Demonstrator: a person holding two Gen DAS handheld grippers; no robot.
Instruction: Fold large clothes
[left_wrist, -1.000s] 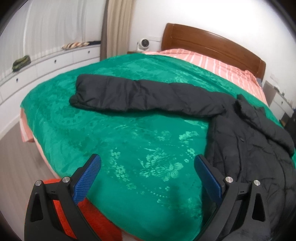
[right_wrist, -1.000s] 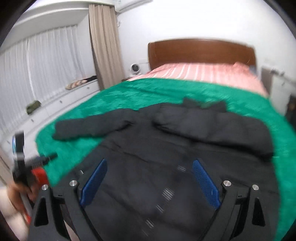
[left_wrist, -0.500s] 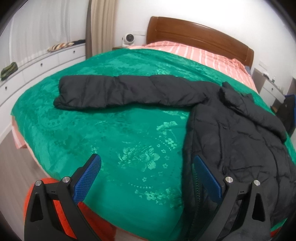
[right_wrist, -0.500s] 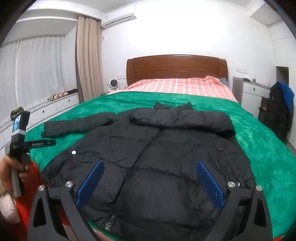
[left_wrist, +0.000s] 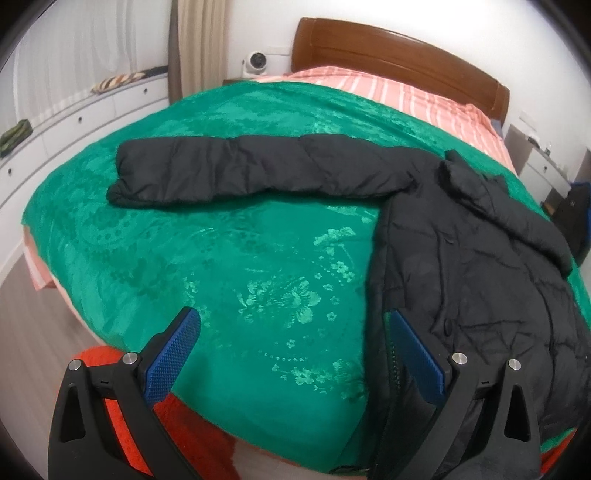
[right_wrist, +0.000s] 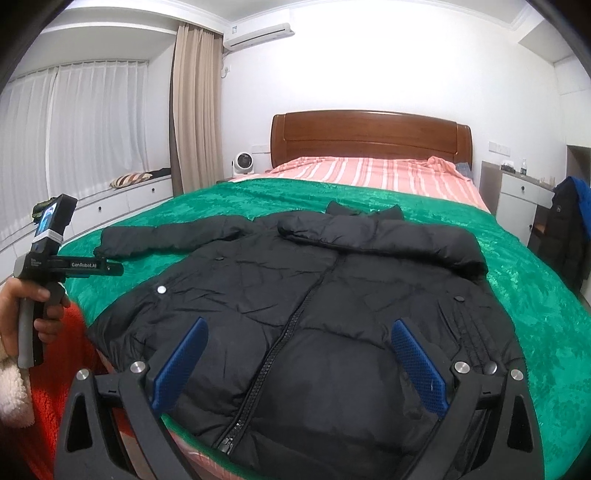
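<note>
Home bedroom: bed (right_wrist: 461, 229), curtains (right_wrist: 192, 110)

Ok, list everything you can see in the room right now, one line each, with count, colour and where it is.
puffer jacket: one, black, front up on the blanket, one sleeve folded across the chest, other sleeve out flat
blanket: one, green, covering the bed
striped sheet: one, pink, near the headboard
headboard: one, brown wood, against the wall
fan: one, white, beside the bed
cushion: one, striped, window bench
air conditioner: one, white, high on the wall
hanging coat: one, dark, beside the nightstand
left gripper: blue pads, open, over the blanket
right gripper: blue pads, open, over the jacket hem
</note>
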